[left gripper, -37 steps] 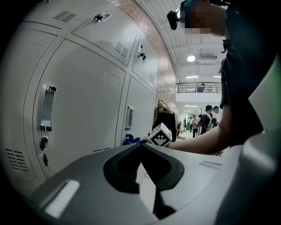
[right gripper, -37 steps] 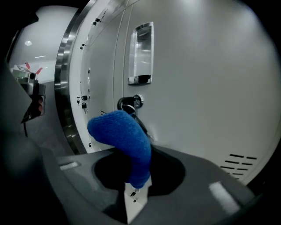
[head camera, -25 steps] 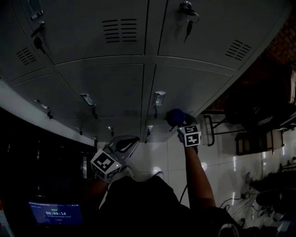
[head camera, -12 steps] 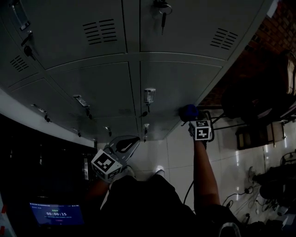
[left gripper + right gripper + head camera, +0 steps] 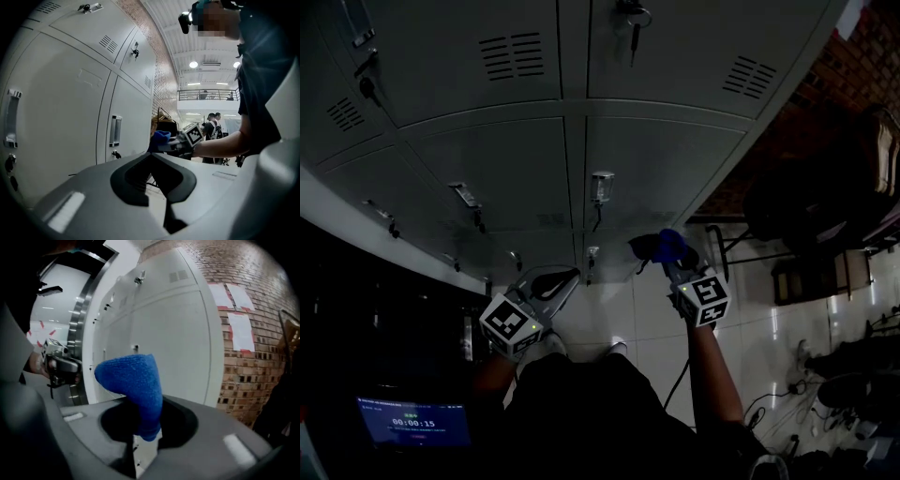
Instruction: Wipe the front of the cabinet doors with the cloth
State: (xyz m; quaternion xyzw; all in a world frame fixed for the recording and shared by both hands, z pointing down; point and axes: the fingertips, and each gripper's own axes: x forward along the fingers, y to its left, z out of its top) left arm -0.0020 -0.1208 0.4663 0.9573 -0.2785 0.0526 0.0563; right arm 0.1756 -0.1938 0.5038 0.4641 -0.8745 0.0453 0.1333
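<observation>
Grey metal cabinet doors with vents, handles and keyed locks fill the top of the head view. My right gripper is shut on a blue cloth, held low by the bottom right door near the cabinet's right edge; I cannot tell whether the cloth touches the door. In the right gripper view the cloth sticks up out of the right gripper in front of the doors. My left gripper hangs shut and holds nothing, lower left, away from the doors. The left gripper view shows that gripper, the doors and the cloth.
A brick wall with taped papers adjoins the cabinet on the right. Dark chairs and furniture stand on the glossy tiled floor at right. A lit monitor sits lower left. People stand far behind.
My right gripper with the cloth swung right along the bottom door, then came back left and lower, nearer my body. The left gripper stayed almost still.
</observation>
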